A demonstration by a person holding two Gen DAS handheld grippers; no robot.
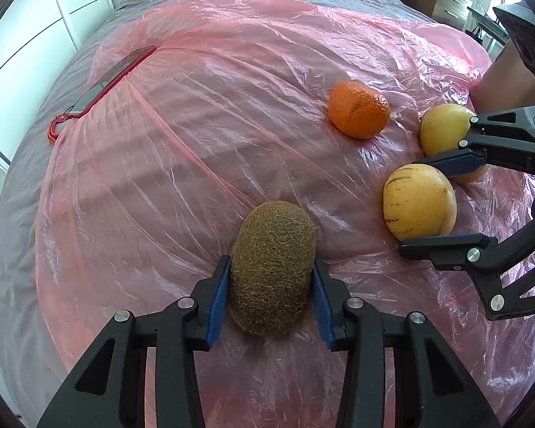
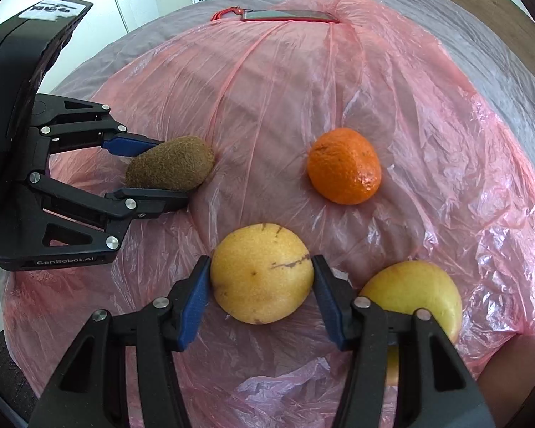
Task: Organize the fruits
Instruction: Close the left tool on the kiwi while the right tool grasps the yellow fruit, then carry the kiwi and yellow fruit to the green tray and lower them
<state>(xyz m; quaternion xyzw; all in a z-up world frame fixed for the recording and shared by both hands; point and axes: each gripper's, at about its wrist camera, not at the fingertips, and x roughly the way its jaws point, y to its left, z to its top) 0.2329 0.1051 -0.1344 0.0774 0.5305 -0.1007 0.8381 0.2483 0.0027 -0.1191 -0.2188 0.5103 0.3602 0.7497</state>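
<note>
A fuzzy brown kiwi [image 1: 273, 267] [image 2: 171, 167] lies on the pink plastic sheet [image 1: 196, 142], and my left gripper [image 1: 273, 260] [image 2: 173, 169] is shut on it, its blue pads pressing both sides. To its right, a round yellow fruit with dark streaks [image 1: 419, 203] [image 2: 262, 273] sits between the fingers of my right gripper [image 1: 408, 205] [image 2: 261, 259], whose pads touch it on both sides. A yellow-green fruit [image 1: 444, 132] [image 2: 413, 292] rests just beyond the right gripper's outer finger. An orange tangerine [image 1: 358, 108] [image 2: 344, 166] lies apart, farther out.
The crinkled pink sheet [image 2: 428, 107] covers a grey bed. A phone in a red case [image 1: 121, 71] [image 2: 289, 16] with a red strap lies at the sheet's far edge. A person's arm [image 1: 499, 82] shows behind the right gripper. White cabinets stand beyond the bed.
</note>
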